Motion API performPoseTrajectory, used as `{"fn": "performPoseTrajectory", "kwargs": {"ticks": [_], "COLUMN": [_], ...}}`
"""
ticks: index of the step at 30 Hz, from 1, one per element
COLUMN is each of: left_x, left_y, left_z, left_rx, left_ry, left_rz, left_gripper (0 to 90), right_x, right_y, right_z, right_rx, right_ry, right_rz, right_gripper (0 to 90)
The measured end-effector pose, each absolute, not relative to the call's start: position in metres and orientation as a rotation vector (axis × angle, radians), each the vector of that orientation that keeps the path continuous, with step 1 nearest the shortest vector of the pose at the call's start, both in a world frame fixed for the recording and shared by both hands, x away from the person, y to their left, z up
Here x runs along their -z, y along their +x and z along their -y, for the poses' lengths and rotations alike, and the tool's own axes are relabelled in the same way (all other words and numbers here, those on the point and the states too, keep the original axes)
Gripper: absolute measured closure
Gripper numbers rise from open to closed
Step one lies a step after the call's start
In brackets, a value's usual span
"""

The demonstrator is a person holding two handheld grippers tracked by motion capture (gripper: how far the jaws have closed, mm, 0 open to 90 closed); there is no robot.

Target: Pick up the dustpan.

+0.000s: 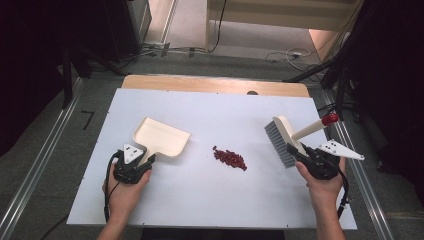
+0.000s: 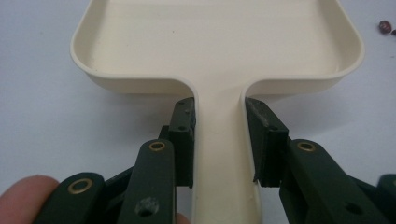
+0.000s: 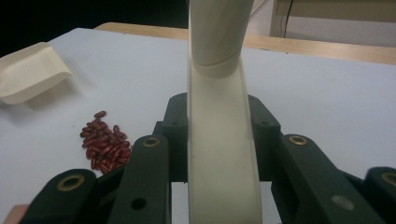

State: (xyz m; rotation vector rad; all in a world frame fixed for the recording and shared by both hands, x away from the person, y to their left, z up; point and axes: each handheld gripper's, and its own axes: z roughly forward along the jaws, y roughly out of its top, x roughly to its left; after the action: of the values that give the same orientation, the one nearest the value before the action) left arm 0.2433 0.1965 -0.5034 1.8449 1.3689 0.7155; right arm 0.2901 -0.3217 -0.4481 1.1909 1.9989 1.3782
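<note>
A cream dustpan (image 1: 161, 136) lies flat on the white board, its mouth toward the far right. My left gripper (image 1: 145, 161) is shut on its short handle (image 2: 219, 154), a black pad (image 2: 184, 140) pressing on each side. A pile of red beans (image 1: 230, 158) sits mid-board, between the pan and the brush. My right gripper (image 1: 301, 155) is shut on the cream back of a hand brush (image 1: 281, 141). The brush's grey bristles point down toward the board, and its red-tipped handle (image 1: 330, 119) points up and to the right. In the right gripper view the brush body (image 3: 222, 140) is clamped between the jaws, with the beans (image 3: 105, 144) to the left.
The white board (image 1: 200, 200) covers a wooden table whose bare strip (image 1: 215, 84) shows at the back. Metal rails run along the floor on both sides, and cables lie behind the table. The dustpan's corner (image 3: 28, 72) shows at the far left of the right gripper view.
</note>
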Motion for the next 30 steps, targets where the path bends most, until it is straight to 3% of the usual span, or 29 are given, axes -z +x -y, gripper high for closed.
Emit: {"fn": "performPoseTrajectory", "kwargs": {"ticks": [30], "left_x": [0.487], "left_y": [0.234], "left_z": [-0.160], "left_rx": [-0.627], "left_ry": [1.965], "left_rz": [-1.145], "left_gripper": [66.6], "right_x": [0.443], "right_y": [0.289], "right_z": [0.316], "right_rx": [-1.385], "right_ry": [1.170], "right_rz": [-2.007], "right_gripper": [65.3]}}
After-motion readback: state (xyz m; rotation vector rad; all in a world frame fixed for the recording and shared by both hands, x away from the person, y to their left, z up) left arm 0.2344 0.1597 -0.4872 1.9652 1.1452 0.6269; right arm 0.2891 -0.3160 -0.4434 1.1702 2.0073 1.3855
